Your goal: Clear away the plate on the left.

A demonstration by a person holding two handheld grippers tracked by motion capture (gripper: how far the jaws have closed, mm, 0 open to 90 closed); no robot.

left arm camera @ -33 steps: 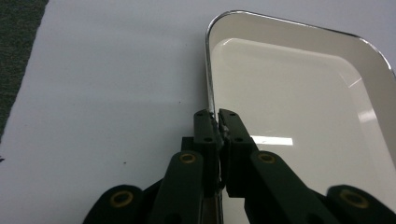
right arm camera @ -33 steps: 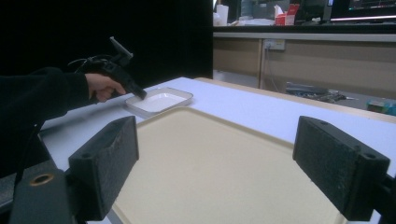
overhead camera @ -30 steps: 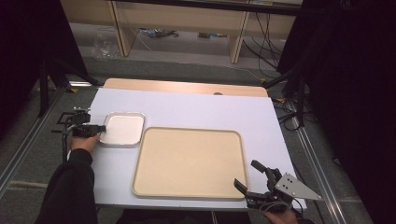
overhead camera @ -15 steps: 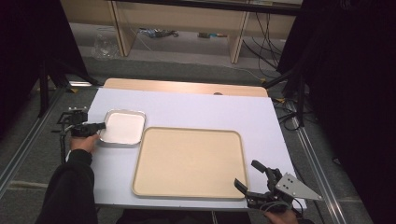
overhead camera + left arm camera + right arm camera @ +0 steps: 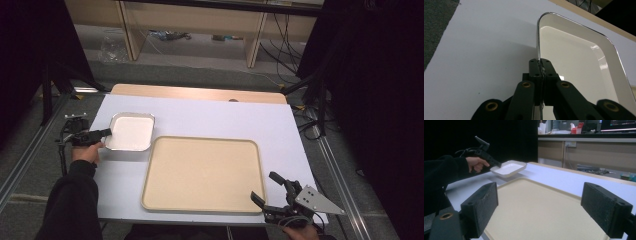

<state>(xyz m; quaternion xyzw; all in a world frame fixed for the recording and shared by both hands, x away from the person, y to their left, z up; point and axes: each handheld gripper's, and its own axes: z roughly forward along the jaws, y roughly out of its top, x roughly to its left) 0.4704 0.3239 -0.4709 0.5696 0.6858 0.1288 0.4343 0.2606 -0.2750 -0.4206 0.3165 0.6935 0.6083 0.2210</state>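
A: How many trays on the worktop (image 5: 200, 117)?
B: Two: one small white tray (image 5: 130, 132) and one big beige tray (image 5: 202, 172).
A: And grippers?
B: Two as well: one left gripper (image 5: 102, 133) and one right gripper (image 5: 267, 192), each with two jaws.
A: Anything else on it?
B: One white sheet (image 5: 280, 135) covering the top.
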